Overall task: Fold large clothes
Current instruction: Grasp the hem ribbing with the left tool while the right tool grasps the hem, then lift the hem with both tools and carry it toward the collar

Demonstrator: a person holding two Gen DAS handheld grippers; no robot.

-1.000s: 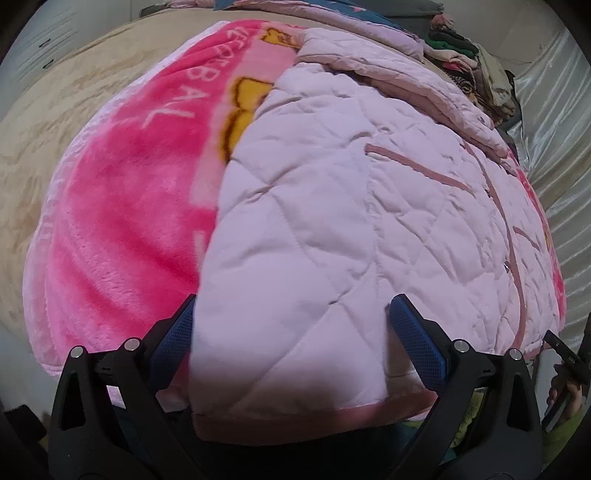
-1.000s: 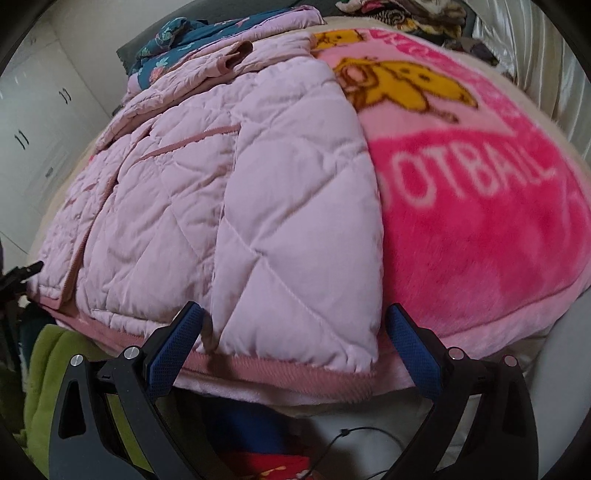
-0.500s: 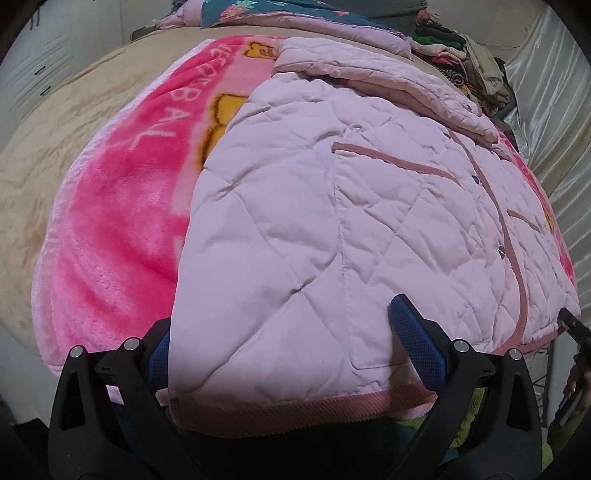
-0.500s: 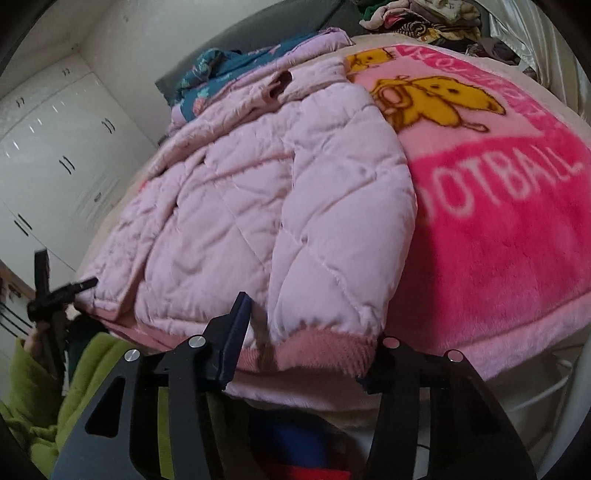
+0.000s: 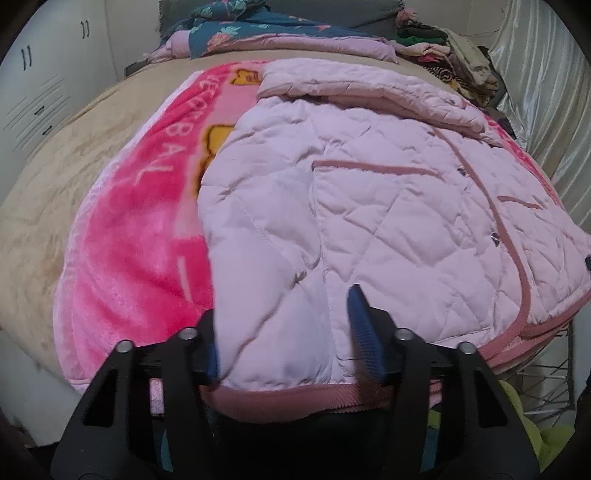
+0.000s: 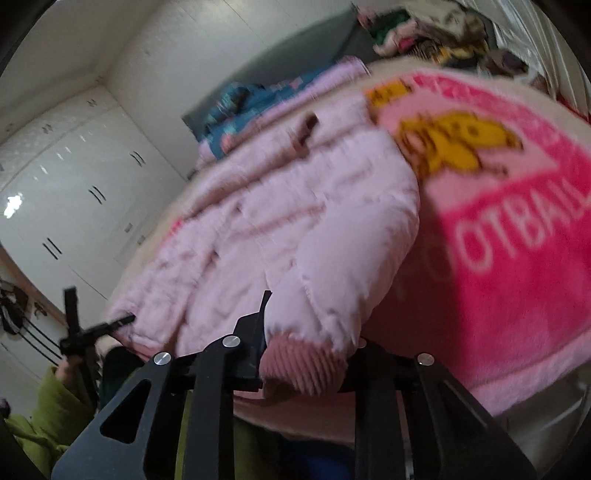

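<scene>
Change vs. earlier frames: both grippers have narrowed onto the jacket hem; R view has swung up and tilted, now motion-blurred.
Jacket (image 5: 369, 206): pale pink quilted, lies flat on pink blanket, front up, hem toward cameras at bed edge; darker ribbed hem band (image 5: 295, 400) overhangs the edge.
Jacket sleeve/cuff (image 6: 306, 369): ribbed cuff end sits between R fingers, lifted slightly off blanket.
L gripper (image 5: 286, 339): narrowed, blue pads pressing into hem fabric from both sides; fabric bunched between them; clamped on jacket.
R gripper (image 6: 306, 347): narrow, closed on cuff; R-side finger mostly hidden behind fabric.
Blanket (image 5: 140, 236): hot pink fleece w/ white lettering and yellow cartoon figure (image 6: 458, 147); spread under jacket, on beige bed cover (image 5: 48, 177).
Bed head: teal floral quilt (image 5: 258, 29) folded, near jacket collar.
Clothes pile (image 5: 454, 62): far R corner of bed, mixed colours.
Wardrobe (image 6: 74, 177): white doors, L of bed.
Curtain (image 5: 546, 92): pale, shiny, R side.
Green garment (image 6: 48, 417): near L edge in R view, beside the other gripper's tip.
</scene>
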